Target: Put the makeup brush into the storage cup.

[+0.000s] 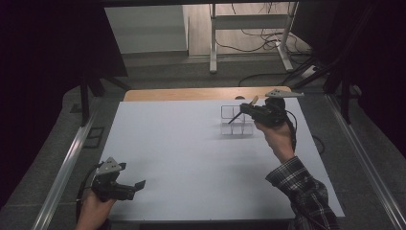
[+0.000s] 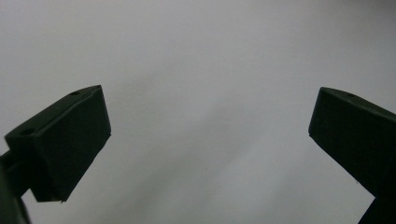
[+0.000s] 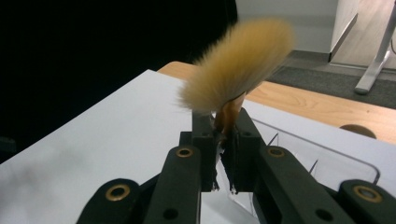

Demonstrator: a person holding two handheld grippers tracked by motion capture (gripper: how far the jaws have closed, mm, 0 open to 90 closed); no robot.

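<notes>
Right gripper (image 3: 223,140) clamps brush (image 3: 238,65) w/ bristles up over clear organizer (image 1: 237,120), upper right, prob. to slot it; left gripper (image 1: 136,186) idles wide, lower left.

— What sort of place is this?

— A lab or recording room rather than a home. A white board (image 1: 191,153) lies over a wooden tabletop (image 1: 191,94), with metal rails (image 1: 67,167) along its left and right sides.

— And around it?

— Black curtains (image 1: 48,48) hang at far left and far right. The floor is grey carpet (image 1: 158,72), loose cables (image 1: 258,40) trail across it at the far side, and the white metal legs of a desk frame (image 1: 213,43) stand there.
</notes>
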